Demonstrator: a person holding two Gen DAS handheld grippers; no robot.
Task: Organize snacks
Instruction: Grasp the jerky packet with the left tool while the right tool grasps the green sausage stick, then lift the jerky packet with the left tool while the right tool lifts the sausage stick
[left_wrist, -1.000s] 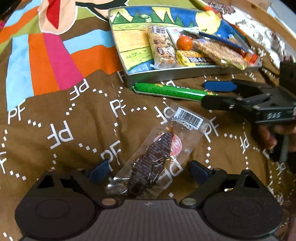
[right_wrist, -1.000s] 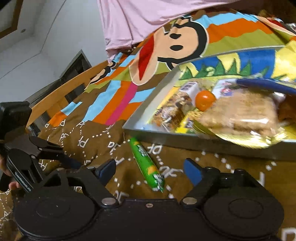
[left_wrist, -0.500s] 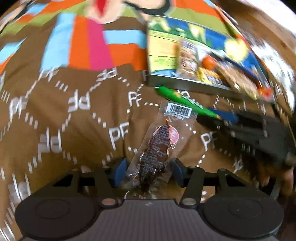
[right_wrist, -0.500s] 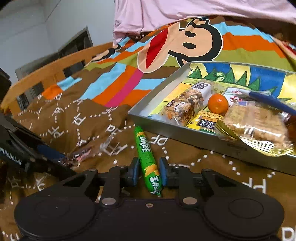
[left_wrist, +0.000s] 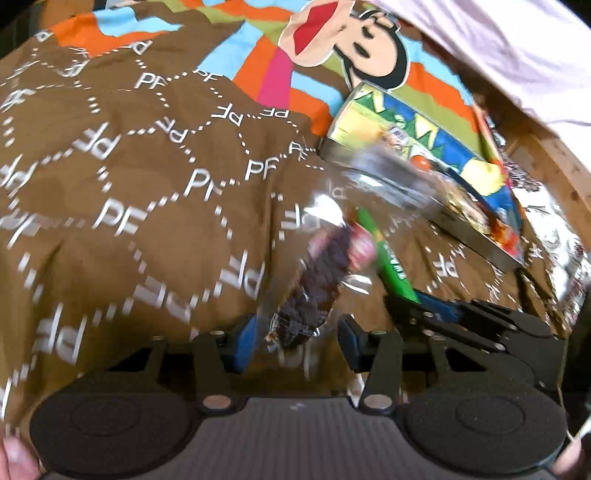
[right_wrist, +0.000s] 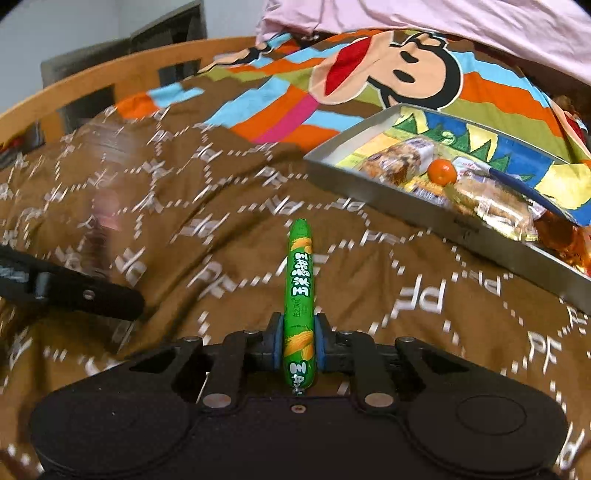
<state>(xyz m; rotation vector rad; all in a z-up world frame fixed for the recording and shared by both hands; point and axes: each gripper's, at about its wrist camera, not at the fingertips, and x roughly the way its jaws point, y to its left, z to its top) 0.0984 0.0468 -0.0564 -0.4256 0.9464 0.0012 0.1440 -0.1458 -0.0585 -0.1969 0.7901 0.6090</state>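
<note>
A bed (right_wrist: 229, 206) with a wooden rail carries a brown cover printed with white letters, a striped cartoon monkey and a pink sheet beyond. Nearest, the right tool (right_wrist: 298, 341) is clamped on one green sausage stick (right_wrist: 301, 280), its blue pads pressed to both sides of the lower end while the stick points away, up off the cover. The left tool (left_wrist: 295, 341) has its jaws closing around one clear packet (left_wrist: 321, 273) with a dark snack inside; the packet's lower end sits between the blue pads, and blur hides whether they press it. The packet stands up off the cover, just beside the sausage stick in the left view. Farther off lies one metal tray (right_wrist: 436, 221) with a painted bottom, holding one small orange (right_wrist: 441, 171), one nut bar (right_wrist: 399, 157), one pale cracker pack (right_wrist: 491, 205) in gold wrap and one blue-handled stick (right_wrist: 517, 184); other wrappers there are too blurred to count.
</note>
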